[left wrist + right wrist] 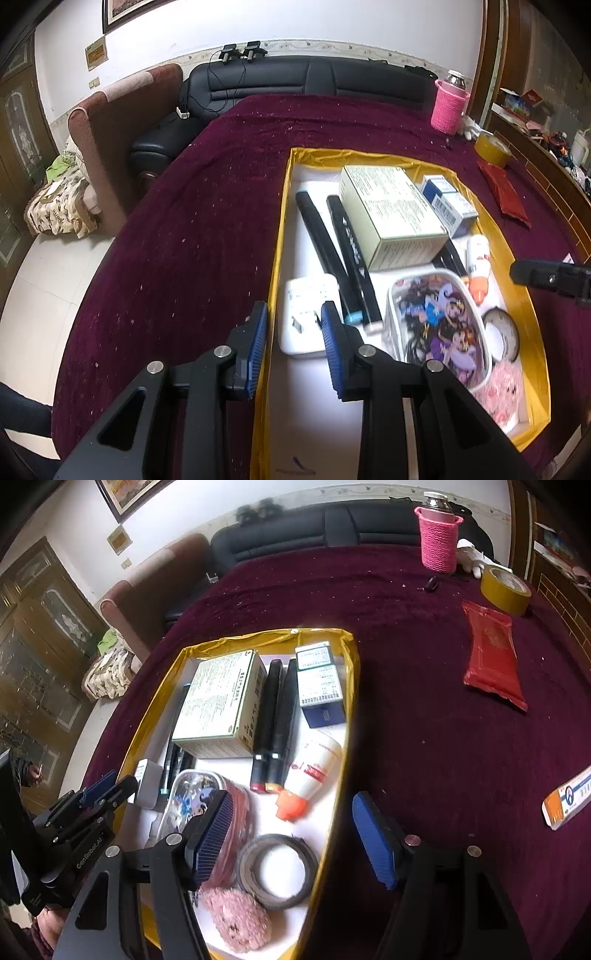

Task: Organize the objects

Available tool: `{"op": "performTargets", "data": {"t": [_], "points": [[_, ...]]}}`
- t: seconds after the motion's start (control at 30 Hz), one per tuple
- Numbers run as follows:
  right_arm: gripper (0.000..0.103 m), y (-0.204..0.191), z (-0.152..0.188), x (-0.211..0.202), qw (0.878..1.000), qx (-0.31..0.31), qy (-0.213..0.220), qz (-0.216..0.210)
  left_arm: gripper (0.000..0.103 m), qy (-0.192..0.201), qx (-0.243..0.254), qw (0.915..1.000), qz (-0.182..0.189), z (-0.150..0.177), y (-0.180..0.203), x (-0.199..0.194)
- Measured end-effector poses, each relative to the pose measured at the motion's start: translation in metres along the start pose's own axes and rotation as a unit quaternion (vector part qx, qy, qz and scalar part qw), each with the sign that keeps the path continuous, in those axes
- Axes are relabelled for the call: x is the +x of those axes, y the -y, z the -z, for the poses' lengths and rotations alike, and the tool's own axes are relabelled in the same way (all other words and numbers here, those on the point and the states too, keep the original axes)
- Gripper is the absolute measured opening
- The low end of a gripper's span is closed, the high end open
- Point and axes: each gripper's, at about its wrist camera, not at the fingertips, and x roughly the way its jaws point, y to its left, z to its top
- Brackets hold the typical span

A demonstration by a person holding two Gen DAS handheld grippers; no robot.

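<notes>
Left gripper (293, 332) sits nearest the lens, jaws apart w/ nothing between them, straddling the box (279, 236) wall: one finger outside over the cloth, the other inside above the charger (308, 317). Not touching either, as far as I can tell.

Right gripper (291, 830) is also spread wide and empty, hanging over the box's near-right edge, just above the tape ring (277, 869) and the pink puff (238, 923).

Box is mostly packed: carton (388, 214) lies flat across the markers (340, 254), prob. to save floor space; blue boxes (448, 201) tucked in the far corner; glue bottle (314, 771) on its side along the right wall; pencil case (439, 325) wedged in the middle. Long items run lengthwise so they fit.

Still out on the counter (424, 701): red packet (491, 657), yellow tape (506, 585), orange-white box (569, 797) at the right edge, pink cup (439, 542) at the back. Looks like those are the leftovers to collect. Right gripper is nearer to them, so it's likely the one to go, though that's a guess.
</notes>
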Motion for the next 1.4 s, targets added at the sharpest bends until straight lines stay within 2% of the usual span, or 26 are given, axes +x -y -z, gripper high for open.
{"op": "performTargets", "data": {"t": [0.1,0.17,0.23,0.33,0.47,0.63,0.73,0.8,0.9,1.03,1.13,1.27,1.4], "points": [[0.074,0.003,0.004,-0.007,1.000,-0.002,0.009,0.000,0.030,-0.002,0.005,1.0000,0.000,0.006,0.001,-0.006],[0.075,0.003,0.006,-0.012,1.000,-0.004,0.015,0.000,0.038,0.001,0.011,0.9999,-0.002,0.009,0.002,-0.012],[0.077,0.002,0.008,-0.016,1.000,-0.007,0.020,0.000,0.057,0.010,0.012,0.9998,-0.010,0.013,0.004,-0.020],[0.078,-0.001,0.012,-0.021,1.000,-0.013,0.024,-0.002,0.062,0.022,0.013,0.9993,-0.026,0.018,0.003,-0.030],[0.080,-0.007,0.019,-0.029,0.999,-0.021,0.033,-0.003,0.073,0.031,0.001,0.9992,-0.025,0.025,-0.001,-0.042],[0.083,-0.014,0.028,-0.035,0.999,-0.026,0.042,-0.006,0.095,0.090,-0.015,0.9948,-0.045,0.028,0.000,-0.073],[0.083,-0.020,0.035,-0.039,0.998,-0.032,0.048,-0.007,0.102,0.133,-0.030,0.9886,-0.064,0.027,0.003,-0.093],[0.083,-0.025,0.038,-0.043,0.998,-0.038,0.057,-0.003,0.103,0.163,-0.035,0.9816,-0.093,0.025,0.009,-0.107],[0.085,-0.030,0.044,-0.050,0.996,-0.048,0.073,0.004,0.103,0.189,-0.025,0.9763,-0.102,0.024,0.021,-0.122],[0.087,-0.033,0.050,-0.057,0.994,-0.049,0.093,0.004,0.103,0.185,-0.005,0.9777,-0.099,0.023,0.038,-0.125],[0.088,-0.034,0.053,-0.062,0.993,-0.051,0.107,0.012,0.103,0.200,0.015,0.9706,-0.134,0.025,0.055,-0.131],[0.090,-0.034,0.058,-0.067,0.990,-0.053,0.123,0.035,0.103,0.214,0.036,0.9625,-0.163,0.030,0.071,-0.139],[0.091,-0.029,0.061,-0.067,0.990,-0.047,0.125,0.038,0.103,0.202,0.022,0.9628,-0.178,0.031,0.074,-0.141]]}}
